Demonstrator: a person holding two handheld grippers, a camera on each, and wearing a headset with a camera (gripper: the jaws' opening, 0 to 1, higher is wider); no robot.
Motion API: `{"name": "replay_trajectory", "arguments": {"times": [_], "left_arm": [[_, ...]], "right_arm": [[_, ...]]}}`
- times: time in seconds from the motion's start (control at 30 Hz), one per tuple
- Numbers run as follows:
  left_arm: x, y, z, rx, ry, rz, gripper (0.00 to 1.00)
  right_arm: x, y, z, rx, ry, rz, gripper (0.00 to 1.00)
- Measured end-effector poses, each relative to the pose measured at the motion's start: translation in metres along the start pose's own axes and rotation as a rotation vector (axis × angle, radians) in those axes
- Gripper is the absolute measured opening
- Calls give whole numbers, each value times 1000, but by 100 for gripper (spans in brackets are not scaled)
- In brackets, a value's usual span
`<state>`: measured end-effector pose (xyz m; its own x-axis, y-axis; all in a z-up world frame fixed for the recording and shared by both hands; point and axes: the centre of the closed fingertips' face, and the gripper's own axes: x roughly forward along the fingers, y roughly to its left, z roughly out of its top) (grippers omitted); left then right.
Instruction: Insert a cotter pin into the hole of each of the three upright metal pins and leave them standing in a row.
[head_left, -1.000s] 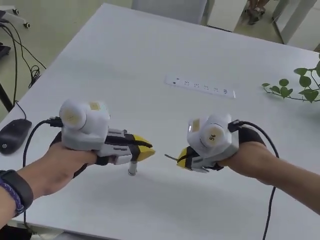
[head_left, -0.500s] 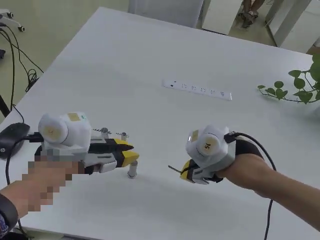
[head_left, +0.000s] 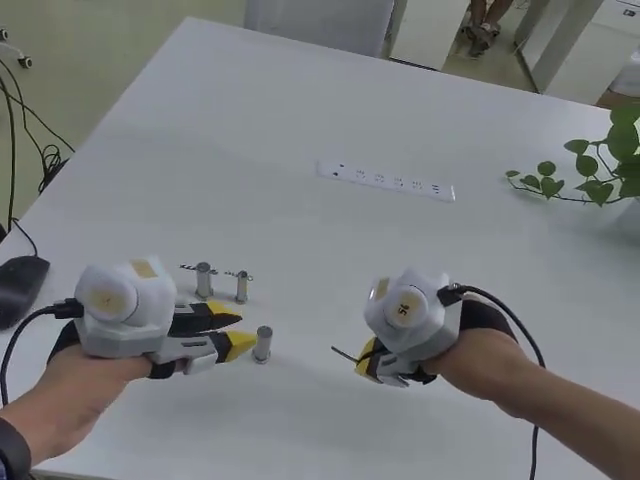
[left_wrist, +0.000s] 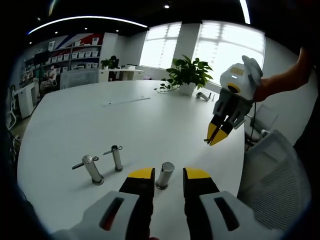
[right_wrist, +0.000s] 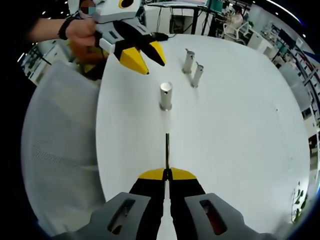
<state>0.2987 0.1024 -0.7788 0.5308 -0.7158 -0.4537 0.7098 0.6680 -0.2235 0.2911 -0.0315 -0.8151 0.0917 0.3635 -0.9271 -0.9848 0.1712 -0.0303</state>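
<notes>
White table (head_left: 300, 120) is carrying all the work, and we are leaning over its near edge. We are holding the left hand-held gripper (head_left: 238, 332) with its jaws spread. The bare metal pin (left_wrist: 164, 175) is standing upright just ahead of the gap between them, untouched as far as we can tell. We are pinching the cotter pin (right_wrist: 167, 150) by one end in the right hand-held gripper (right_wrist: 166, 173), jaws pressed together on it. Its free tip is pointing straight at the bare metal pin, with open table between.

To do this step well, we are judging that the left jaws should close low on the pin's body, steadying it and leaving the top free. Its cross hole is not showing to us, so we may need to turn the pin until the hole faces the cotter pin. Then we should be feeding it in level and slowly, since a skewed push could tip the pin over.

We are counting:
- three upright metal pins: the bare one, the first fitted pin (left_wrist: 93, 169) and the second fitted pin (left_wrist: 116, 157) beside it
- three cotter pins, two seated and one held
- two hand-held grippers
- one power strip (head_left: 386, 181)
- one leafy plant (head_left: 590, 170)
- one computer mouse (head_left: 15, 285)
</notes>
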Motion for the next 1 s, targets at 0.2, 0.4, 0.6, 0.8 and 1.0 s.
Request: {"name": "replay_trajectory", "arguments": {"times": [0.2, 0.4, 0.6, 0.8, 1.0], "left_arm": [[11, 6, -10, 6, 24, 1, 23], [19, 8, -16, 11, 33, -7, 23], [26, 7, -26, 12, 49, -22, 24], [32, 8, -32, 9, 58, -25, 24], [39, 10, -33, 12, 63, -34, 24]], "right_arm": [[5, -1, -6, 25, 25, -3, 2], [11, 0, -13, 36, 58, 0, 2], [17, 2, -14, 36, 79, -1, 2], [23, 1, -10, 54, 85, -7, 2], [29, 1, -2, 61, 84, -9, 2]]}}
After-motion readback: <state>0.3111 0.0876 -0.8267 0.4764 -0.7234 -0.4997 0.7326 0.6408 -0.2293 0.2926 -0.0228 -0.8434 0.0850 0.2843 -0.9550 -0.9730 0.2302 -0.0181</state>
